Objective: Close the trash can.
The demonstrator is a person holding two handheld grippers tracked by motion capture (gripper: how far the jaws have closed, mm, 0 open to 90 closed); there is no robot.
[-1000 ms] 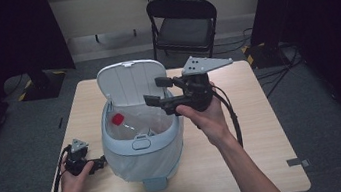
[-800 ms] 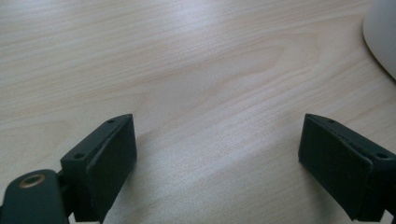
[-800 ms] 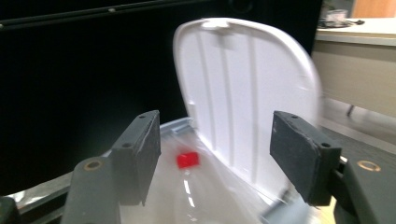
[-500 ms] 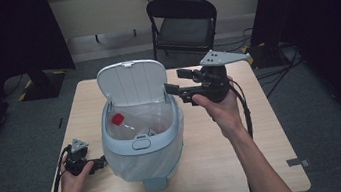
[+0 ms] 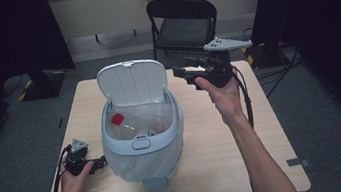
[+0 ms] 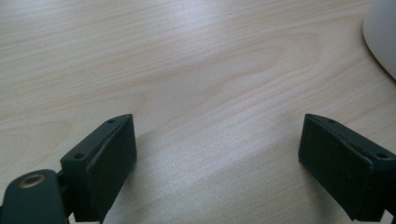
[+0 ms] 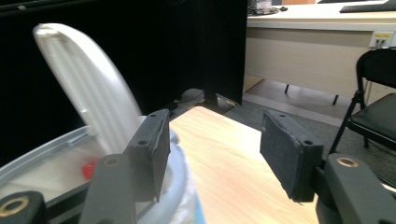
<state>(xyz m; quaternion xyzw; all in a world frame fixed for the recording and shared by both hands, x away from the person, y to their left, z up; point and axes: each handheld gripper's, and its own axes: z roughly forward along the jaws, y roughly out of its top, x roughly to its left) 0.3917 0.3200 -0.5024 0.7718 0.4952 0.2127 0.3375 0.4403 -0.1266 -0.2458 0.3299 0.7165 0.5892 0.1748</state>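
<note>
- The right gripper (image 5: 182,70), jaws apart and holding nothing, hangs just right of the trash can's (image 5: 143,147) raised lid (image 5: 131,83).
- The left gripper (image 5: 101,162), jaws apart and holding nothing, rests left of the trash can.

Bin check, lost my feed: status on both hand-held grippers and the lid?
Right hand-held gripper open, empty, raised beside the bin. Left hand-held gripper open on the table. Lid up, red-capped bottle inside.

The bin (image 5: 142,140) is parked mid-worktop (image 5: 218,160), a bottle (image 5: 129,124) dropped inside, a chair (image 5: 184,26) tucked behind the worktop.
</note>
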